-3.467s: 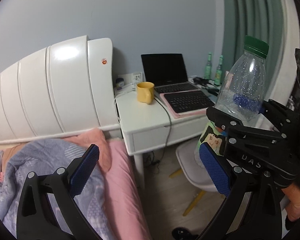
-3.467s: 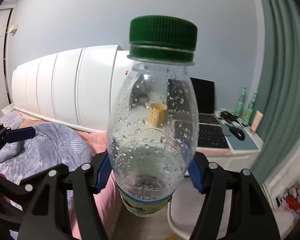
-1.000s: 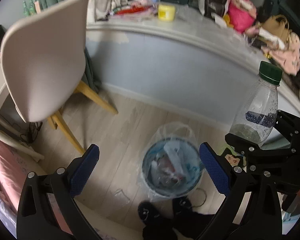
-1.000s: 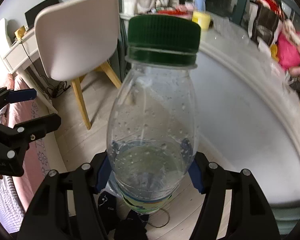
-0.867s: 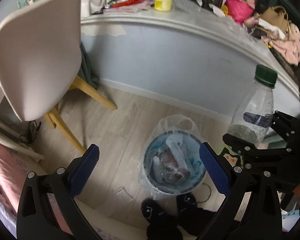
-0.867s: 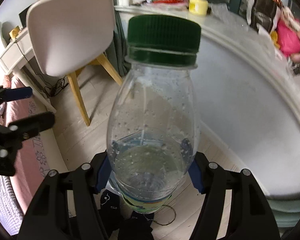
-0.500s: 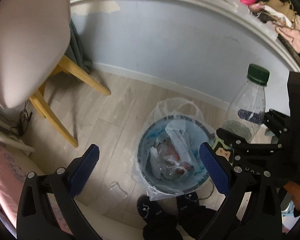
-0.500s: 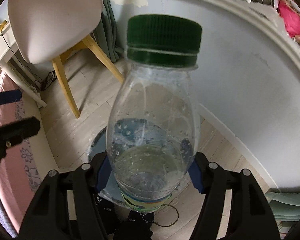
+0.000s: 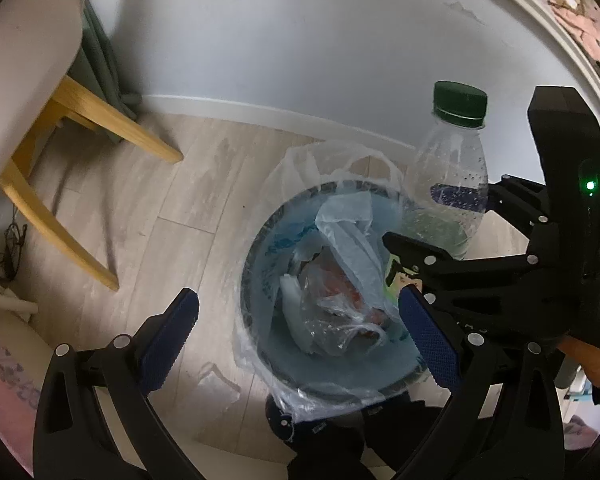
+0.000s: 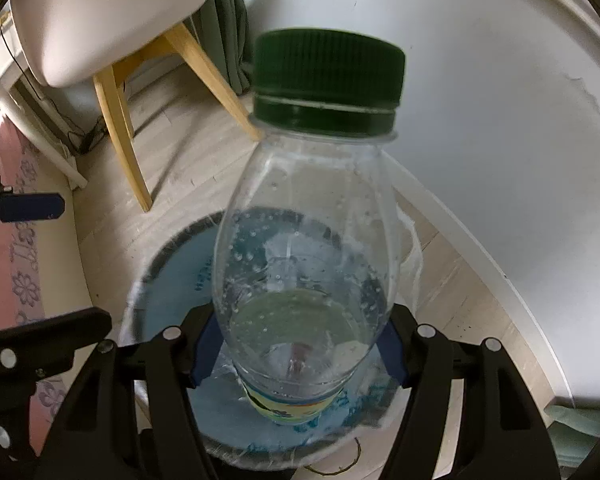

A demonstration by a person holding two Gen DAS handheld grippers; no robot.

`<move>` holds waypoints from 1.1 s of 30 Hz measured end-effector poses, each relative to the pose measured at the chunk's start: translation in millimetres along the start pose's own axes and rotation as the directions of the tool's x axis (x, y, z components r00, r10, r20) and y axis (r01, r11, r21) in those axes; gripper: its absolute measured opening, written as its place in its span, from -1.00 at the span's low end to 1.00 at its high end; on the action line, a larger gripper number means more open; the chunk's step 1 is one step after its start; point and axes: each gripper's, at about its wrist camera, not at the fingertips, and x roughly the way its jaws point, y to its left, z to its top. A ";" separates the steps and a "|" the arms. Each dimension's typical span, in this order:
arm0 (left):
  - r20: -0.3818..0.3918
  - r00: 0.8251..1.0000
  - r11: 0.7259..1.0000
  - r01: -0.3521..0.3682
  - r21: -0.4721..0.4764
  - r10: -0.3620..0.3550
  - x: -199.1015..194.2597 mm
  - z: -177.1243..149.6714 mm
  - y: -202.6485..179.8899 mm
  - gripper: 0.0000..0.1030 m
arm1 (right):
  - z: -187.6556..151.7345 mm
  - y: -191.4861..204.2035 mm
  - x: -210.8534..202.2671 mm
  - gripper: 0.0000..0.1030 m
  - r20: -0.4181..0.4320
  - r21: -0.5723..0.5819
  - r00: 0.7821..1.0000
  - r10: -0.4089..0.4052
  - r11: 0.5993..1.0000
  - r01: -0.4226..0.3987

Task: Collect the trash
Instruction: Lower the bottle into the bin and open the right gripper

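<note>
Standing at the far left of both views is a white chair on yellow wooden legs, on the pale plank floor. A strip of pink bedding is showing along the left edge of the right wrist view.

The left claw is hanging wide open with nothing between its blue pads, and it is pointing down over a round blue trash bin on the floor near the base of the grey wall. A clear plastic liner is draping over the bin's rim, and crumpled clear bags with something red inside are lying in it.

To the right, the right claw is gripping a clear plastic bottle by its lower body, its blue pads pressing on both sides. The bottle is standing upright in the claw with its green cap on, droplets clinging inside and a little liquid at the bottom. It is being held above the bin's right side, not touching the bin. A hand is partly showing behind the right claw's black frame.
</note>
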 end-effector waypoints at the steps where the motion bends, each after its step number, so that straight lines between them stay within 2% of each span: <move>1: -0.004 1.000 1.000 0.002 0.001 -0.002 7.4 0.3 0.5 0.88 | -0.4 -0.1 5.9 0.21 -0.003 -0.011 1.000 0.001 1.000 -0.001; 16: -0.036 0.999 0.999 0.034 0.009 -0.034 68.0 2.4 -11.3 0.88 | -11.3 -12.2 62.5 0.21 -0.062 -0.127 0.997 0.035 0.991 -0.042; 27: -0.059 0.995 0.997 0.074 -0.018 -0.075 80.3 -4.1 -8.8 0.88 | -20.1 -3.7 71.9 0.21 -0.075 -0.201 0.997 0.036 0.978 -0.050; 30: -0.066 0.995 0.997 0.076 -0.022 -0.077 81.4 -4.5 -7.2 0.88 | -23.6 3.2 73.6 0.22 -0.092 -0.210 0.994 0.057 0.975 -0.076; 31: -0.068 0.995 0.997 0.076 -0.022 -0.077 81.1 -4.7 -6.8 0.88 | -24.8 4.8 72.6 0.28 -0.095 -0.217 0.994 0.062 0.973 -0.082; 32: -0.071 0.995 0.997 0.075 -0.022 -0.077 79.8 -4.4 -6.4 0.88 | -24.3 7.2 72.3 0.60 -0.092 -0.223 0.994 0.060 0.972 -0.079; 33: -0.071 0.994 0.997 0.076 -0.021 -0.077 78.5 -4.0 -6.8 0.88 | -24.6 9.7 69.5 0.76 -0.084 -0.232 0.995 0.055 0.970 -0.073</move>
